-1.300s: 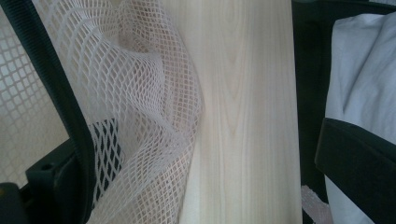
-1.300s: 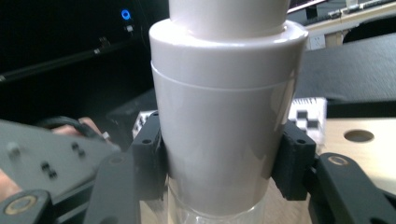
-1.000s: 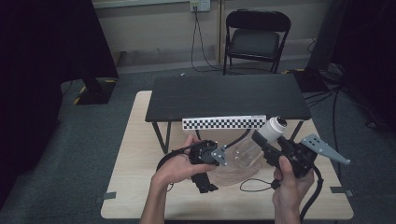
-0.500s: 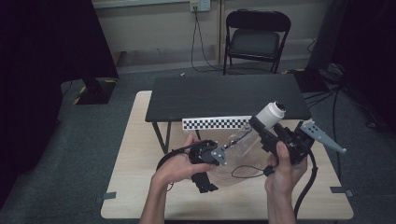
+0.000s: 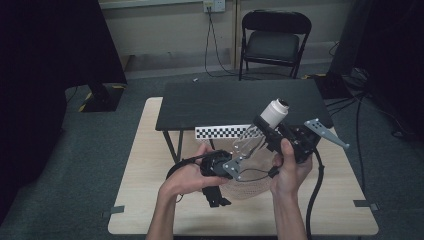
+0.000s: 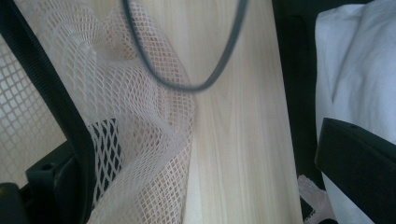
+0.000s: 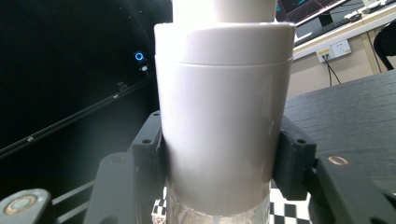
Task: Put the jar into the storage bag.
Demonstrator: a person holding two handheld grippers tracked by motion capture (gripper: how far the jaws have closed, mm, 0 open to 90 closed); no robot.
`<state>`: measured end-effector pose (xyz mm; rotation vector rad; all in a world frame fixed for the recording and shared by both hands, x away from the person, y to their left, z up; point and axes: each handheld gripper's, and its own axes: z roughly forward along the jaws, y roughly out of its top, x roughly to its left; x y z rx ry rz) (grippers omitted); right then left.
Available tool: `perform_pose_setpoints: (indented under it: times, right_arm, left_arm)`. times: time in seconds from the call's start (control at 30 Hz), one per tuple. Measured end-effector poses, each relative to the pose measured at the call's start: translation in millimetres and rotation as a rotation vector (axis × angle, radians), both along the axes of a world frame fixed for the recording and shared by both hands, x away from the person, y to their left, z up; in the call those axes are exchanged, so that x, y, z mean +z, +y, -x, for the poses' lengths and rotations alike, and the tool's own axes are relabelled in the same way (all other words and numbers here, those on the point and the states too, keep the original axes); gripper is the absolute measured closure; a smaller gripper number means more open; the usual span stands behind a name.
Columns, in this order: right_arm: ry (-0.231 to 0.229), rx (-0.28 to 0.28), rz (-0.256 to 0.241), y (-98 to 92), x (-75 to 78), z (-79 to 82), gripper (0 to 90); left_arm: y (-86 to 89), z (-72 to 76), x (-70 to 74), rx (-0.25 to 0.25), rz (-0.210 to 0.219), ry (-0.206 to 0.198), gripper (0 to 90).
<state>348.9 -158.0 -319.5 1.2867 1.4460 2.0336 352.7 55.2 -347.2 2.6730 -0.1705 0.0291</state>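
My right gripper is shut on a clear bottle with a white cap, which it holds tilted above the wooden table. In the right gripper view the white cap sits squeezed between both jaws. My left gripper is low over the table at the edge of a white mesh bag. In the left gripper view its jaws stand wide apart. The mesh is draped around the left jaw and nothing lies between the two.
A black table with a checkered strip along its front edge stands over the far half of the wooden table. A thin cable loop lies on the mesh. A folding chair is behind.
My right gripper has lifted the bottle up and slightly left, away from the mesh bag. The left hand and its gripper have stayed in place.
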Motion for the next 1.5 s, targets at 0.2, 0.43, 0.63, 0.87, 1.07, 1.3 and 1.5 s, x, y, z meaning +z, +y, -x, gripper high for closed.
perform_pose_setpoints:
  times: [0.2, 0.43, 0.63, 0.87, 1.07, 1.3, 1.5]
  right_arm:
    - [-0.019, 0.000, -0.002, 8.2, -5.5, -6.3, 46.5]
    - [0.007, -0.005, 0.029, 12.2, -20.0, -11.8, 46.4]
    - [0.022, -0.023, 0.087, 8.1, -30.8, -10.6, 46.5]
    - [0.010, -0.047, 0.182, 4.9, -40.7, 1.0, 46.4]
    - [0.004, -0.053, 0.274, 6.3, -49.0, 7.7, 46.4]
    - [0.002, -0.029, 0.376, 12.7, -55.1, 6.3, 46.4]
    - [0.024, -0.029, 0.423, 16.6, -63.6, 3.9, 46.4]
  left_arm:
    - [2.7, 0.4, 4.7, -0.029, 0.024, 0.006, 0.4]
    - [4.9, 0.6, 8.5, -0.039, 0.044, 0.014, 0.4]
    - [2.5, -1.1, 6.4, -0.023, 0.037, 0.014, 0.5]
    - [-3.5, -2.7, 5.5, 0.020, 0.048, -0.006, 3.8]
    - [-8.9, -2.8, 4.6, 0.017, 0.023, -0.006, 1.5]
    - [-8.5, -3.9, 3.0, 0.022, 0.022, -0.001, 1.6]
    - [-8.6, -3.9, 2.1, 0.027, 0.021, 0.000, 1.3]
